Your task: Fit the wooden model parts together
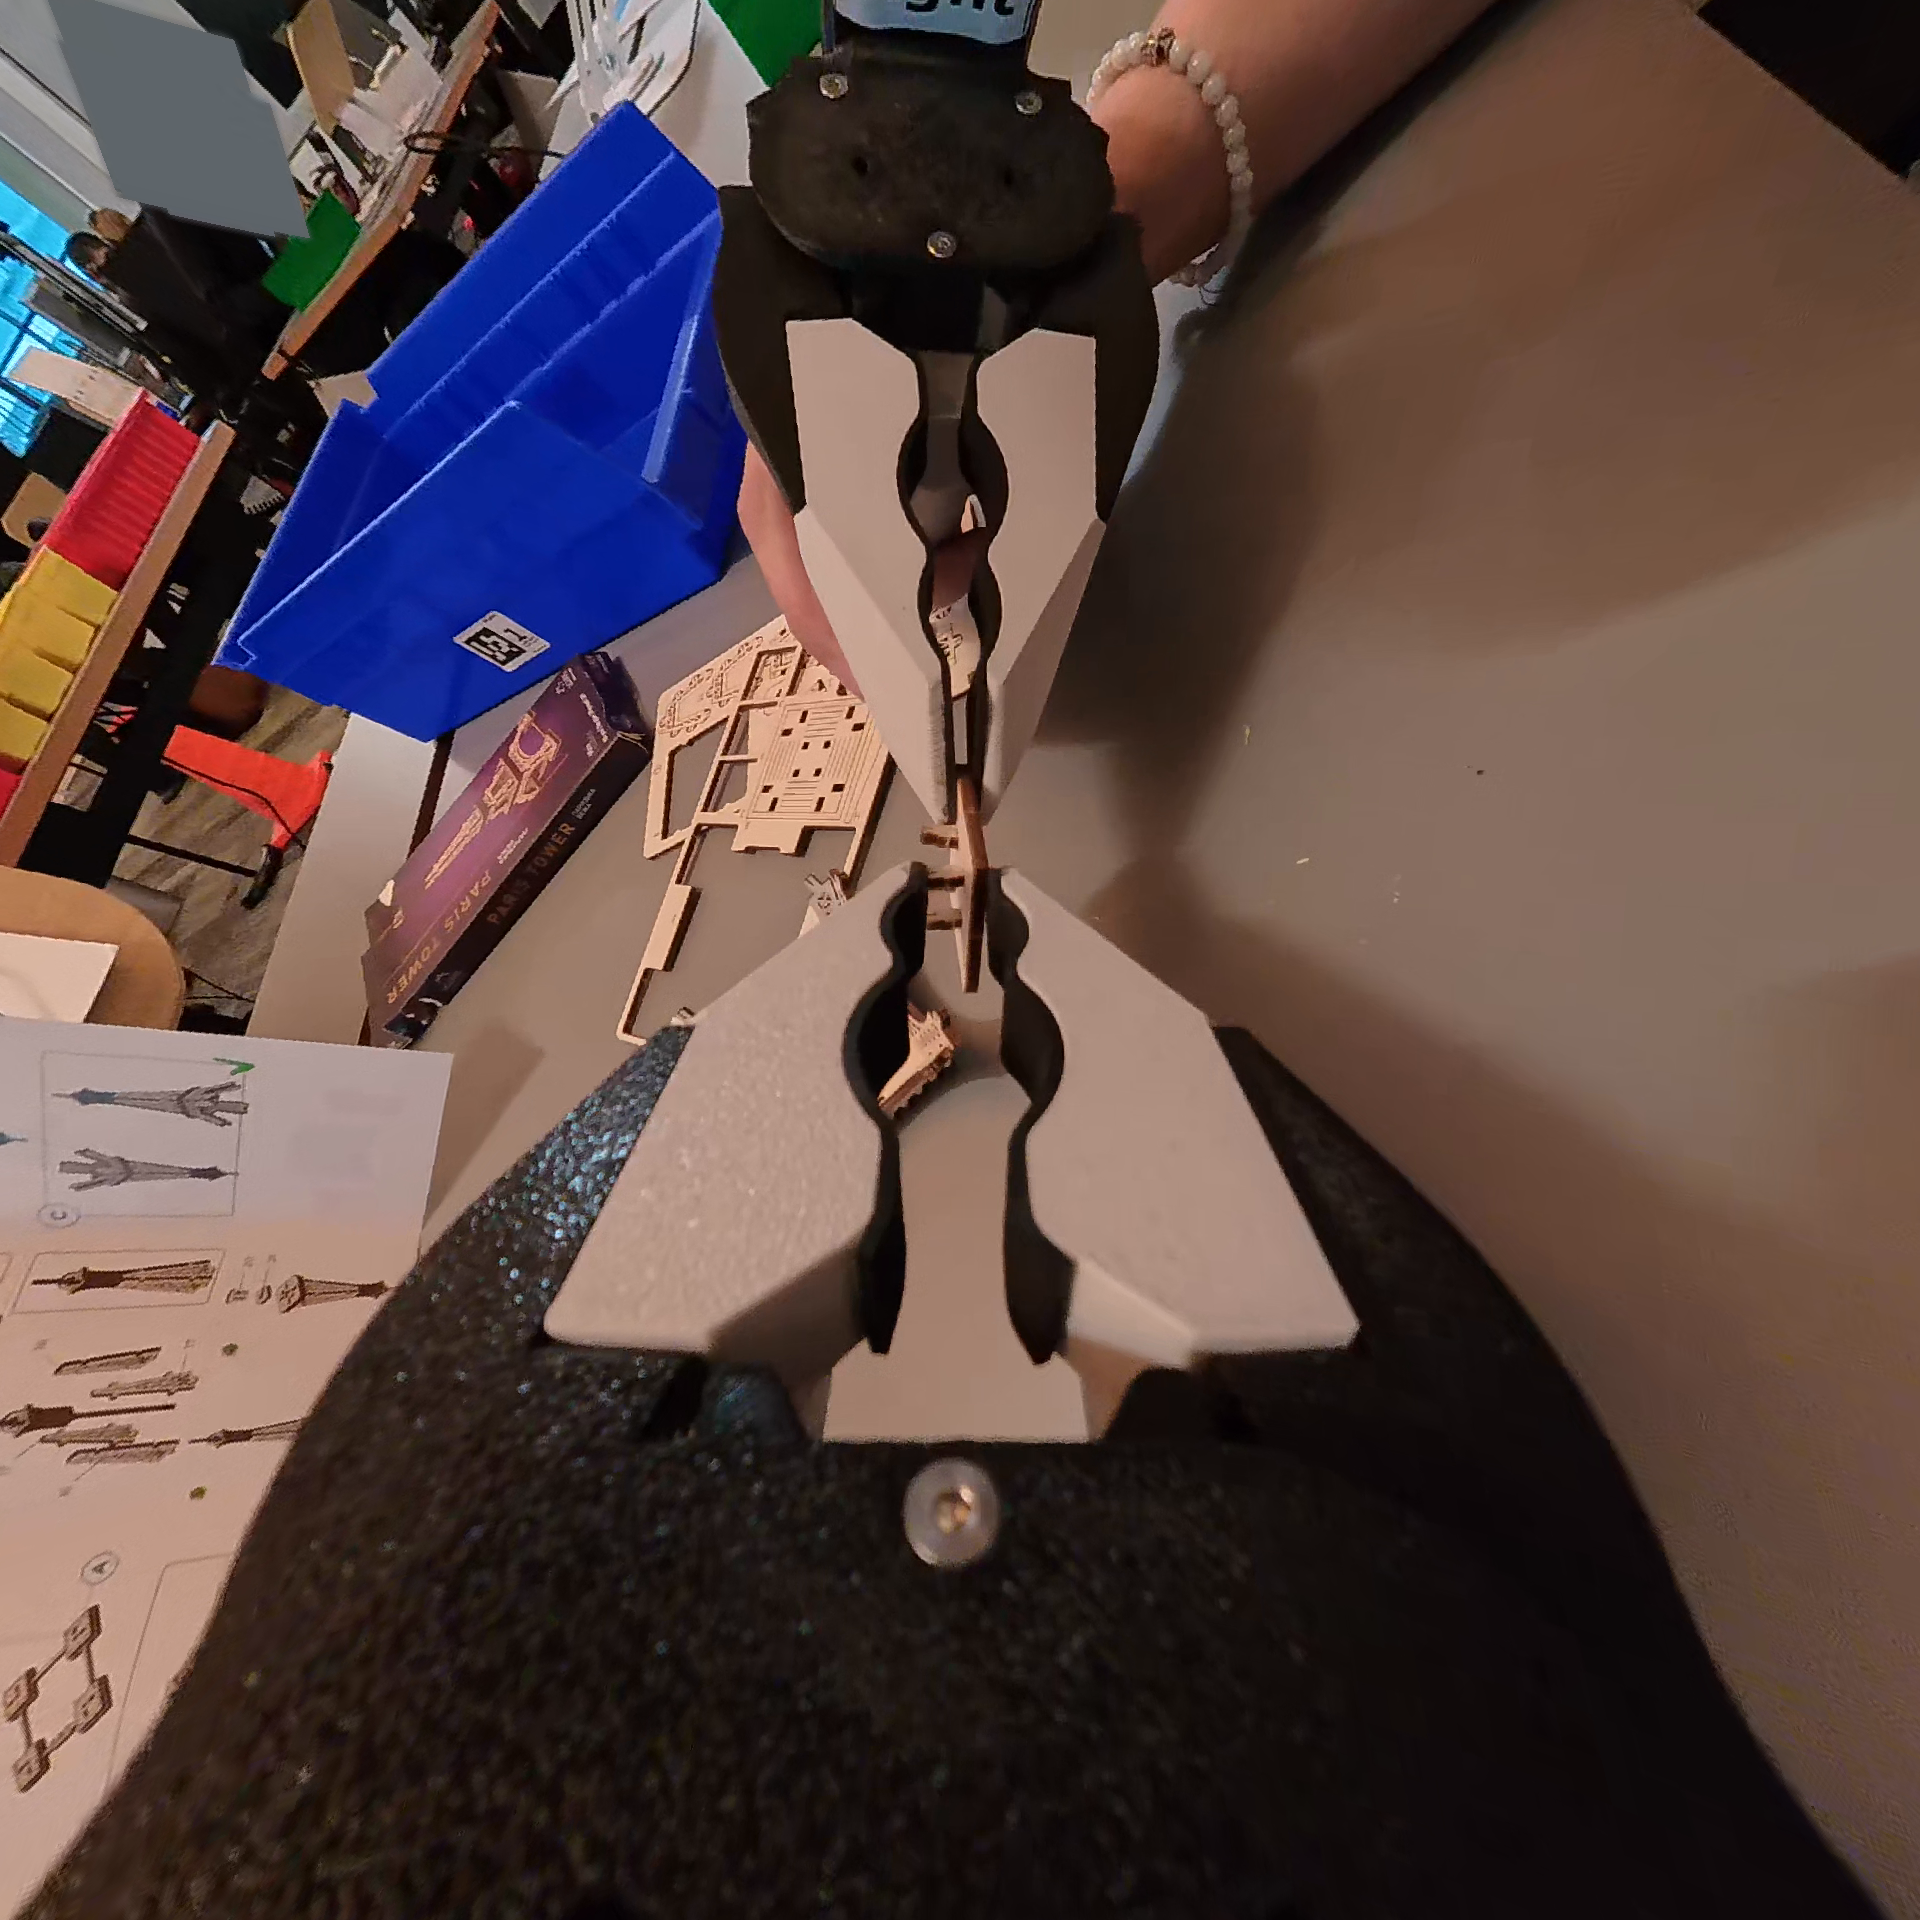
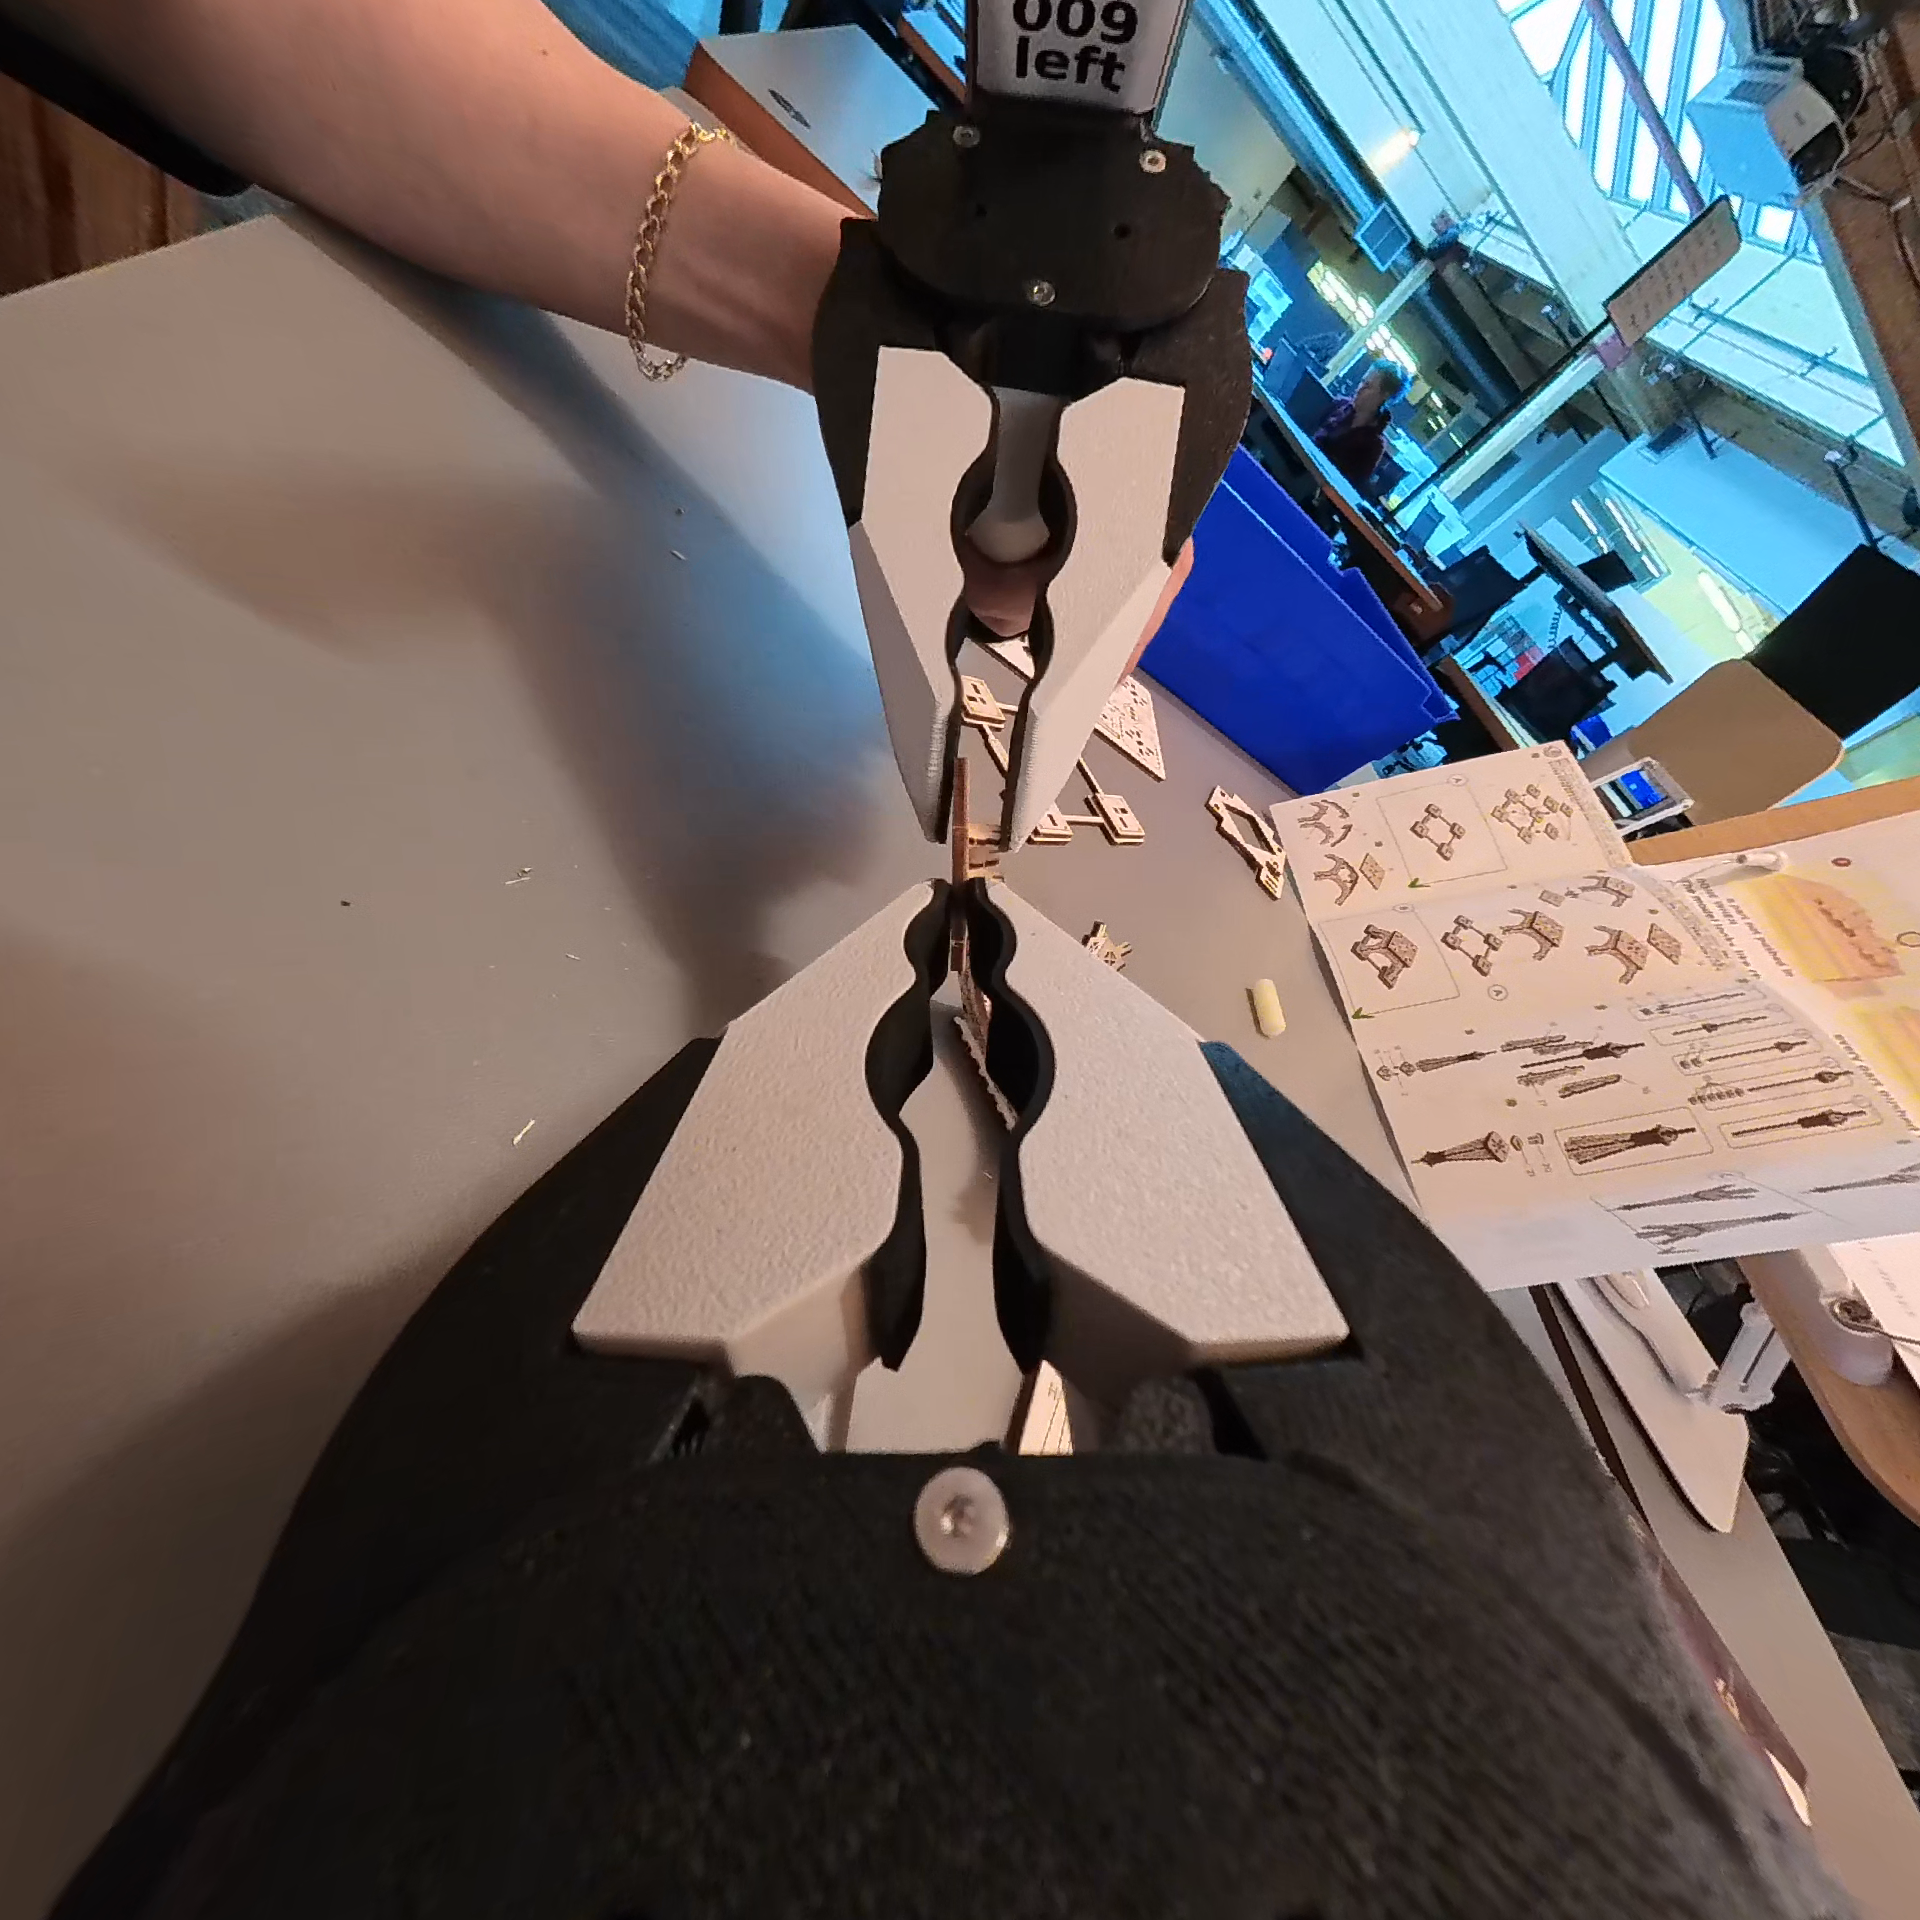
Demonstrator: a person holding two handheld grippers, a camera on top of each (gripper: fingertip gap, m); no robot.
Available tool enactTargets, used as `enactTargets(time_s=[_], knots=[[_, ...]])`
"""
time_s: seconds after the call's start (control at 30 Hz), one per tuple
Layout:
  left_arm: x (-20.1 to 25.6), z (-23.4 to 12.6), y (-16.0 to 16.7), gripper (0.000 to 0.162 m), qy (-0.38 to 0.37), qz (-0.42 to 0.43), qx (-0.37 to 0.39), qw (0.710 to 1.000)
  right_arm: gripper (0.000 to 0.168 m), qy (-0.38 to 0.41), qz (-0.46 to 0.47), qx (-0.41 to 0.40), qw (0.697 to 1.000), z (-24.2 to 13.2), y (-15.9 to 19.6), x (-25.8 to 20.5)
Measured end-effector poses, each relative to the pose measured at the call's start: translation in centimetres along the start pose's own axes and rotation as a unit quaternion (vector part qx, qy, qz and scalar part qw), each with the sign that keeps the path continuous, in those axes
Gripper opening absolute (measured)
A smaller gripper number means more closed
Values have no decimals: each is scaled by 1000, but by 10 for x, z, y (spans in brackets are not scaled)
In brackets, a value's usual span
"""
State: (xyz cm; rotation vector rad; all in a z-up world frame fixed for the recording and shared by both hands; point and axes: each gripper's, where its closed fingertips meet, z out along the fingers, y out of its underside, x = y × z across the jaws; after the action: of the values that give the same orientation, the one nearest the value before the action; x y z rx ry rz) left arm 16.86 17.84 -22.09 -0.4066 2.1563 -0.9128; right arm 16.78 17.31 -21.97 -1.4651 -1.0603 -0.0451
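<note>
My two grippers meet tip to tip above the grey table (image 1: 1455, 727). In the left wrist view my left gripper (image 1: 956, 883) is shut on a thin wooden part (image 1: 974, 914), seen edge-on, with small tabs sticking out to its left. My right gripper (image 1: 966, 800) comes from the top and is shut on the same joined wooden pieces. In the right wrist view my right gripper (image 2: 961, 896) pinches a thin wooden part (image 2: 957, 940), and my left gripper (image 2: 975, 826) grips a wooden piece (image 2: 961, 816) right against it. I cannot tell how far the parts are seated.
A punched wooden sheet (image 1: 769, 769), a purple box (image 1: 499, 862) and a blue bin (image 1: 499, 468) lie beyond the grippers. Instruction sheets (image 2: 1610, 1018) lie at the side. Loose wooden parts (image 2: 1247, 842), a square frame (image 2: 1081, 816) and a small white peg (image 2: 1265, 1006) lie on the table. Less than 4 cm separates the two grippers' tips.
</note>
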Motion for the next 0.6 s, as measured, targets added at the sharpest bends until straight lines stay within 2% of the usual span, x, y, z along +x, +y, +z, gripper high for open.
enactTargets(time_s=[0.6], knots=[[0, 1, 4, 7, 7, 8, -19, 1000, 1, -4, -10, -9, 1000, 2, 2, -3]])
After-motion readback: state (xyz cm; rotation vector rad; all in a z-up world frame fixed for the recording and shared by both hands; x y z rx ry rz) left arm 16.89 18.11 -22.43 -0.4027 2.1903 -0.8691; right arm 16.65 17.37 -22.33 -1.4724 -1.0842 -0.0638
